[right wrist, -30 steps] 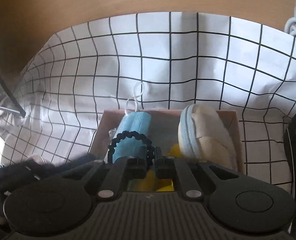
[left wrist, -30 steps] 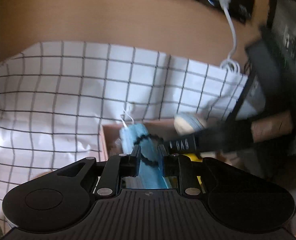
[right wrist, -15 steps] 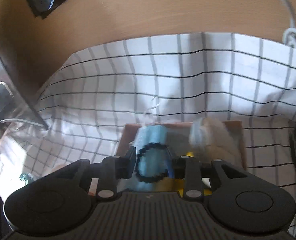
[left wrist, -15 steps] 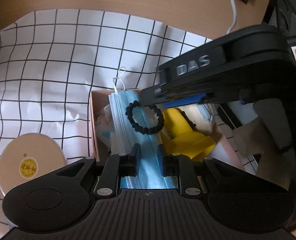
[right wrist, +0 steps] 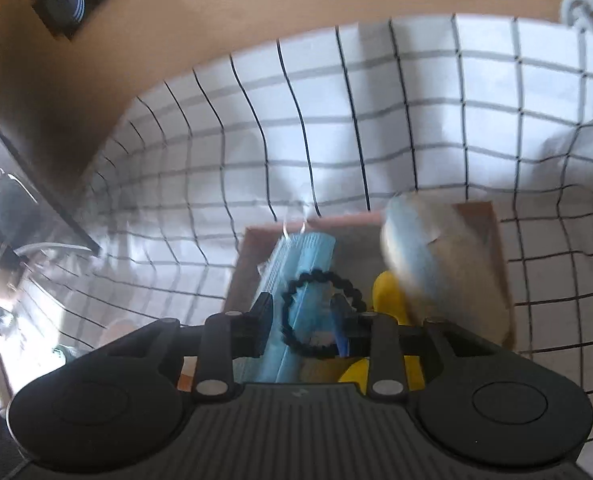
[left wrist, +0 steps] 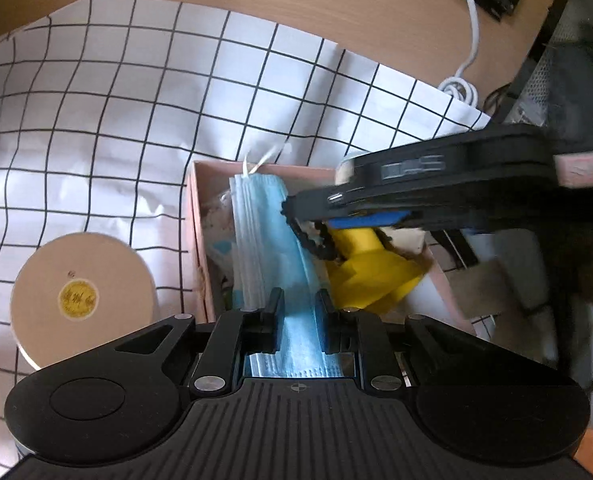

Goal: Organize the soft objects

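A pink cardboard box [left wrist: 195,216] lies on the checked cloth and holds a folded blue face mask [left wrist: 264,232], a black bead bracelet [left wrist: 314,242], a yellow plastic piece [left wrist: 366,270] and a beige slipper [right wrist: 436,248]. My left gripper [left wrist: 298,320] hovers over the near end of the mask, fingers a mask's width apart. My right gripper [right wrist: 302,320] is open above the box; the bracelet [right wrist: 320,312] lies on the mask [right wrist: 300,264] between its fingers. The right gripper's body crosses the left wrist view [left wrist: 436,184].
A round beige lid with a yellow sticker [left wrist: 80,296] sits left of the box. The checked cloth [left wrist: 136,100] covers a wooden desk. A white cable [left wrist: 470,40] and dark equipment [left wrist: 576,72] stand at the back right.
My right gripper has opened and let go of the bracelet, which now rests on the mask in the box. The right gripper is blurred, still moving. The left gripper has drawn back slightly.
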The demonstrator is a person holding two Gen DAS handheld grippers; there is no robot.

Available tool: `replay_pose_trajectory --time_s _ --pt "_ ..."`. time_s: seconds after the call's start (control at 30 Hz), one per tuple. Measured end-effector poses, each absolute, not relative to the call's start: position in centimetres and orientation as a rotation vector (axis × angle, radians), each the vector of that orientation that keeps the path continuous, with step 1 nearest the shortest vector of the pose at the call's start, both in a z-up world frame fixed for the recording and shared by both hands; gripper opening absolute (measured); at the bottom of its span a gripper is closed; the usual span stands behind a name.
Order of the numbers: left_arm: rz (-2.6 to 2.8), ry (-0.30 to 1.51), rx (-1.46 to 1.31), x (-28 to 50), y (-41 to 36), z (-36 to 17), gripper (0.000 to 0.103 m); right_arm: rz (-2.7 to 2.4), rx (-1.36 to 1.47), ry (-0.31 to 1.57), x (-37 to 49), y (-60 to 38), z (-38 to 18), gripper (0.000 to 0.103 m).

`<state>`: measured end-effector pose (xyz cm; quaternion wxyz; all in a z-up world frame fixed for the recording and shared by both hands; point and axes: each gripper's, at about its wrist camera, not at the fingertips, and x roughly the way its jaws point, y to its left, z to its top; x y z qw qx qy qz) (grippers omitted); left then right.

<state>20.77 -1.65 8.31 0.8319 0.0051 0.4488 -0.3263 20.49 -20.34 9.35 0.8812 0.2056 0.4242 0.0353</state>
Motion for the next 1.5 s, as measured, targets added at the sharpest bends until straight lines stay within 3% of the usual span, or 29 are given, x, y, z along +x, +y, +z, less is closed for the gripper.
replay_pose_trajectory --time_s 0.37,0.47,0.67,0.83,1.1,1.5 --pt "-0.706 0.932 0.095 20.1 -3.2 8.1 0.020 0.094 0.418 0.955 22.0 -19.3 8.0 0.035" --pt "-0.706 0.922 0.094 20.2 -3.4 8.0 0.019 0.016 0.363 0.981 22.7 -19.2 7.1 0.025" --pt "-0.691 0.908 0.077 19.1 -2.7 8.7 0.020 -0.015 0.374 0.930 19.9 -20.0 9.4 0.034" --pt "-0.701 0.845 0.070 16.9 -0.4 10.2 0.020 -0.055 0.380 0.816 15.7 -19.4 13.1 0.058" --pt "-0.716 0.833 0.079 13.3 5.1 10.7 0.020 -0.150 0.281 0.767 10.0 -14.3 14.3 0.065" --pt "-0.294 0.929 0.105 3.9 11.1 4.0 0.020 0.015 0.040 0.973 3.4 -11.2 5.1 0.065"
